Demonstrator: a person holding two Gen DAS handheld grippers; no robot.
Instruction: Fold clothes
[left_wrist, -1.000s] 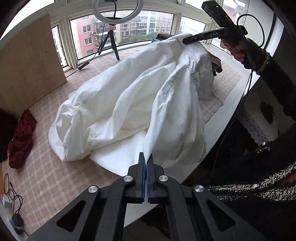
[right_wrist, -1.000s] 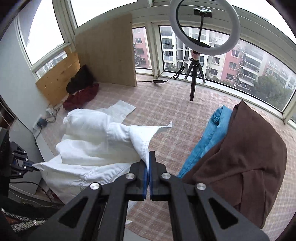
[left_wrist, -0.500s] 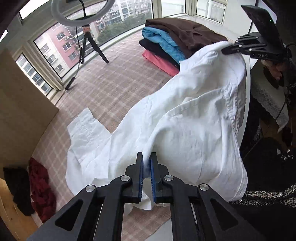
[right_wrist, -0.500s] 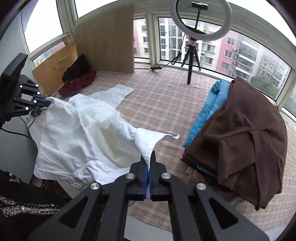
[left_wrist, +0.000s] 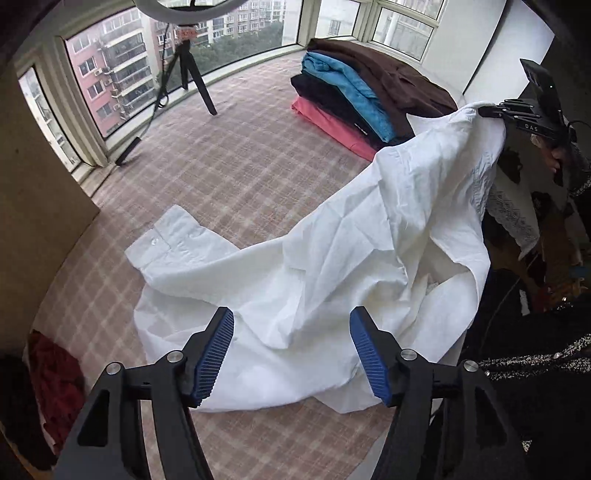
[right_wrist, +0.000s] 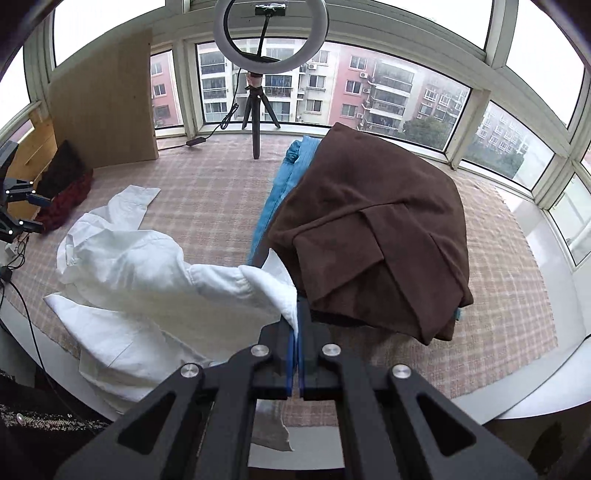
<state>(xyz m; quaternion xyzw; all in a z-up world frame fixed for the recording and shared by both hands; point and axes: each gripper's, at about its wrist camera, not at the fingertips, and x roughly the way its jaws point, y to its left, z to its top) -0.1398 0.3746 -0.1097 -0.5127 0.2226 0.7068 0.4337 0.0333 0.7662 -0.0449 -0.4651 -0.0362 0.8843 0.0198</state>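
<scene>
At two o'clock of the white shirt (left_wrist: 332, 266) sits a folded stack (left_wrist: 354, 99) — left gripper (left_wrist: 291, 354) opening, empty; right gripper (right_wrist: 296, 325) clamps the shirt's corner.

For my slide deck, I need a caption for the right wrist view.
Right gripper pinches the white shirt beside a stack of folded clothes.

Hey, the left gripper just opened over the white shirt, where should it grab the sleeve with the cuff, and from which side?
Probably the buttoned cuff of the white shirt: it lies flat on the checked mat, stretched away from the bunched body, with a stiff, clear edge. Bring the left gripper, its jaws opening over the shirt, down from above onto the cuff's free end. The right gripper holds another edge lifted.
</scene>
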